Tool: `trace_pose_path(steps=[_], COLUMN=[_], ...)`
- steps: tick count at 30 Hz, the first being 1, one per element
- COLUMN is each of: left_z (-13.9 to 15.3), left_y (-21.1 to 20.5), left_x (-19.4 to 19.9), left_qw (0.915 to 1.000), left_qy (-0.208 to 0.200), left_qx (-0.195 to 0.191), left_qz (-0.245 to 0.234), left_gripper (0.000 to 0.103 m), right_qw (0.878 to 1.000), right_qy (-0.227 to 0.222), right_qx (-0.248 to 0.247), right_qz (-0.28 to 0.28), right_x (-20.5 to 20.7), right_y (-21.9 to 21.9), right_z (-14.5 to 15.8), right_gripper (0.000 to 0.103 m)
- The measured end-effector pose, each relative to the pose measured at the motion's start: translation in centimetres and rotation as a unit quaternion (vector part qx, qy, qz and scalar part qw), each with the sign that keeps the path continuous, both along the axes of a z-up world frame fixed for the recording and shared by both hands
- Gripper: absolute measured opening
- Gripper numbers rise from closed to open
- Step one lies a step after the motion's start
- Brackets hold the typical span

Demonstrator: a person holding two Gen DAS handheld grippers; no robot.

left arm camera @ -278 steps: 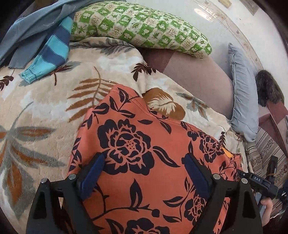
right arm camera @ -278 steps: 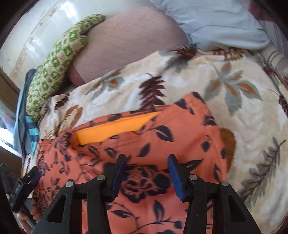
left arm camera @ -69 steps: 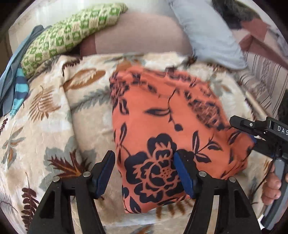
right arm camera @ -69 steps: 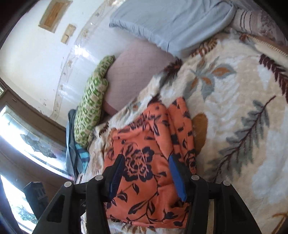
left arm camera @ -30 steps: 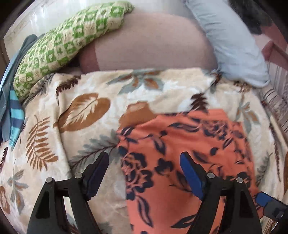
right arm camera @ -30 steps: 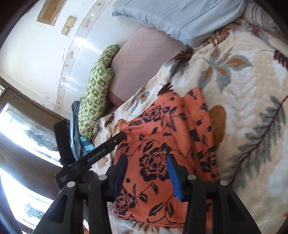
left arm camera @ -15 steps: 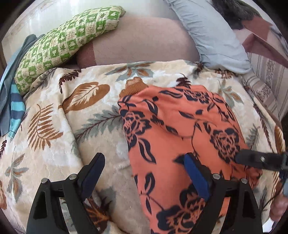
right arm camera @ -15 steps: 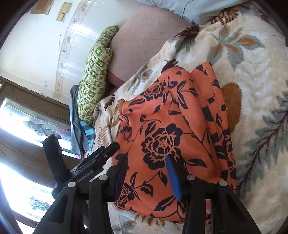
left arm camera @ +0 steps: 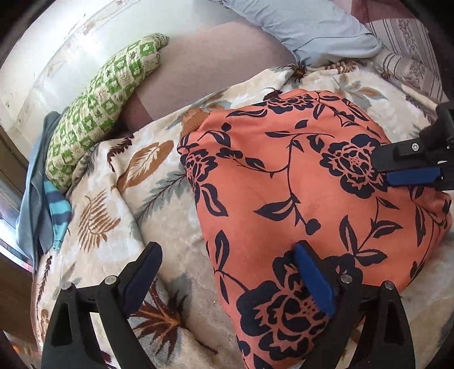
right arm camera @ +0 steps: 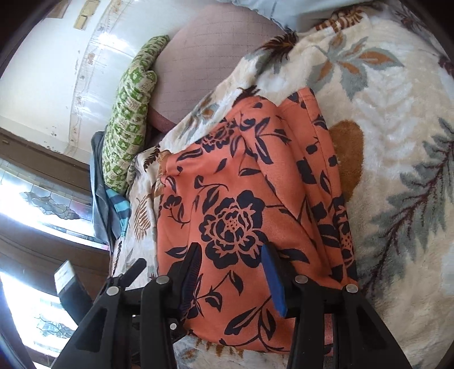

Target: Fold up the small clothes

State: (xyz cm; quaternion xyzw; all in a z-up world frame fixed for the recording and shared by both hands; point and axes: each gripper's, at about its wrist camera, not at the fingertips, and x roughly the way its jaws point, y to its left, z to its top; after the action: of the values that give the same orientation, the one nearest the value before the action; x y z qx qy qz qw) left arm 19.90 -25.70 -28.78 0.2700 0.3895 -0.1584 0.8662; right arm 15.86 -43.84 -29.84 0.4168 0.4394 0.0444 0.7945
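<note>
A cream blanket [left arm camera: 159, 181] with leaf prints covers the bed. Behind it lie a green patterned pillow [left arm camera: 105, 113], a pale blue pillow [left arm camera: 306, 25], and perhaps a striped sleeve [left arm camera: 58, 210].

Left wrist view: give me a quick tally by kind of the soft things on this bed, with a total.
Garments: 2, the orange floral garment and the blue striped garment
Pillows: 2, the green checked pillow and the pale blue pillow
Blankets: 1, the leaf-print blanket
Total: 5
</note>
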Motion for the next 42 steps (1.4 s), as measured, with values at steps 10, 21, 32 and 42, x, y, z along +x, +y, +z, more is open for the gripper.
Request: trace_pose_path(steps=[10,21,32,42], left_z=[-0.1,-0.2,-0.3,-0.2], left_y=[0.1,0.5,0.6,0.4], left_x=[0.2,0.3,0.5,0.5], left_qw=[0.9999,0.9997,0.9995,0.9995], left_qy=[-0.006,-0.003,-0.001,0.000], left_qx=[-0.004,-0.015,-0.019,-0.011], left_qz=[0.012,0.018,0.023,0.030], left_gripper=[0.095,0.097,0.099,0.099], right_qw=[1.000,1.000,0.999,1.000], right_qy=[-0.005,-0.014,0.001,-0.001], right_qx=[0.001,-0.012,-0.044,-0.028], right_qz=[0.003,0.008,0.008,0.007], right_x=[-0.4,-0.6,0.0,-0.1], right_y=[-0.6,-0.1,0.6,0.0], right_z=[-0.3,0.6,0.3,-0.1], right_gripper=[0.048,0.048,0.048,0.048])
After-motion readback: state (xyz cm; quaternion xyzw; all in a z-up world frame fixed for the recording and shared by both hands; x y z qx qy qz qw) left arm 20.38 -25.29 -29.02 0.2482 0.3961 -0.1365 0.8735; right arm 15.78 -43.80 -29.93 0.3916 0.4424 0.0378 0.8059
